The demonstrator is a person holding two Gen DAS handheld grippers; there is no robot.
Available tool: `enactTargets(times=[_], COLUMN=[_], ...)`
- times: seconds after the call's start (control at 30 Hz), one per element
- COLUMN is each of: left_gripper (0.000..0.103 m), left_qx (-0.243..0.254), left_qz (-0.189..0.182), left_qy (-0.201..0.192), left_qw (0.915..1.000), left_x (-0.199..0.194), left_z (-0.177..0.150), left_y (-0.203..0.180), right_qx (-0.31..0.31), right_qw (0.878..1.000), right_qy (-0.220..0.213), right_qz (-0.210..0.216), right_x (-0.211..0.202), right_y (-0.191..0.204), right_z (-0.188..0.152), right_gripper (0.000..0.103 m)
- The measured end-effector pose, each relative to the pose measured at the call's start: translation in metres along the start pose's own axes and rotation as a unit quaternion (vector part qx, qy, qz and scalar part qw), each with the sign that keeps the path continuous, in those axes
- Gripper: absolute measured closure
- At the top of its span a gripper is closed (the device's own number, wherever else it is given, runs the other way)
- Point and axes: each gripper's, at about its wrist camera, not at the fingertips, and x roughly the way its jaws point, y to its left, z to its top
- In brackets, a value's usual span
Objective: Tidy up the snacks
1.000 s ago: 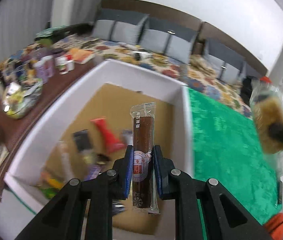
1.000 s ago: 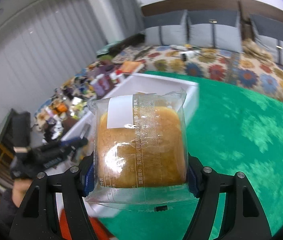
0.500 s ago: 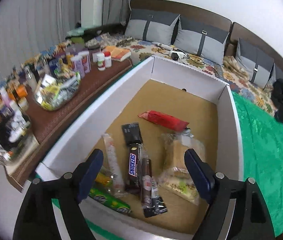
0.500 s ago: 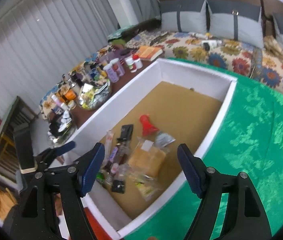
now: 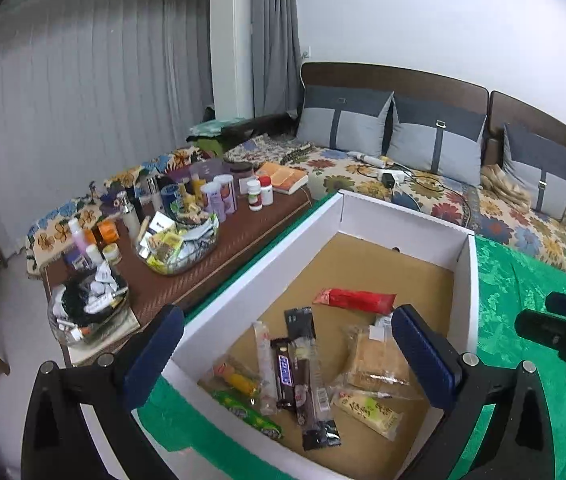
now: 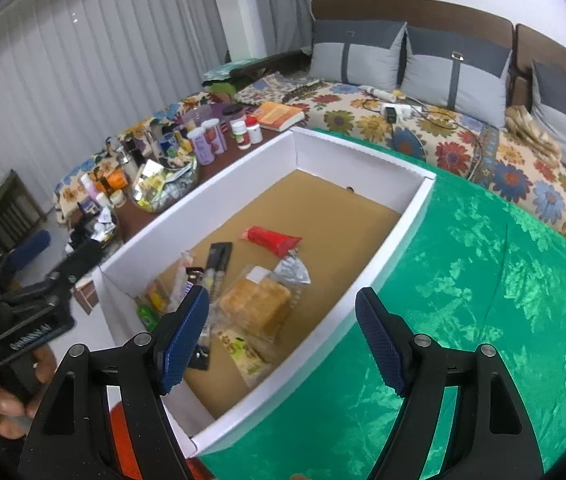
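A white cardboard box (image 5: 403,216) (image 6: 363,152) with a brown floor sits on the green cloth. Several snacks lie in its near end: a red packet (image 5: 353,300) (image 6: 273,239), a wrapped sponge cake (image 5: 377,356) (image 6: 255,306), a dark brown stick snack (image 5: 311,396), a Snickers bar (image 5: 285,372) and a green packet (image 5: 249,414). My left gripper (image 5: 287,364) is open and empty above the box's near end. My right gripper (image 6: 281,336) is open and empty above the box's near right side.
A brown low table (image 5: 243,232) left of the box holds bottles, jars, a book and clear bowls of small items. A floral-covered sofa (image 5: 423,184) with grey cushions runs behind. Green cloth (image 6: 483,300) spreads right of the box.
One second ago my left gripper held the brown stick snack and my right held the sponge cake. Both now lie in the box, and both grippers are open and drawn back higher.
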Motion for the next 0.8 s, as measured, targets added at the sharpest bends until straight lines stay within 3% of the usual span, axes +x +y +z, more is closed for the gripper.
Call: enactTargets(times=[0.13, 0.17, 0.5, 0.8], left_gripper=[0.000, 0.000, 0.000, 0.000], left_qx=[0.020, 0.024, 0.035, 0.048], left_qz=[0.015, 0.016, 0.030, 0.047], left_qy=[-0.004, -0.005, 0.009, 0.019], left_qw=[0.9997, 0.9996, 0.9989, 0.9976], left_x=[-0.008, -0.010, -0.012, -0.009], left_z=[-0.004, -0.005, -0.013, -0.018], left_y=[-0.002, -0.004, -0.005, -0.007], right_qx=[0.002, 0.001, -0.010, -0.018], right_qw=[1.000, 1.000, 0.999, 0.998], right_qy=[0.001, 0.001, 0.018, 0.036], right_qz=[-0.013, -0.018, -0.044, -0.041], right_x=[0.000, -0.001, 0.001, 0.008], right_y=[0.000, 0.000, 0.011, 0.013], right_z=[-0.004, -0.005, -0.006, -0.012], right_gripper=[0.023, 0.019, 0.018, 0.018])
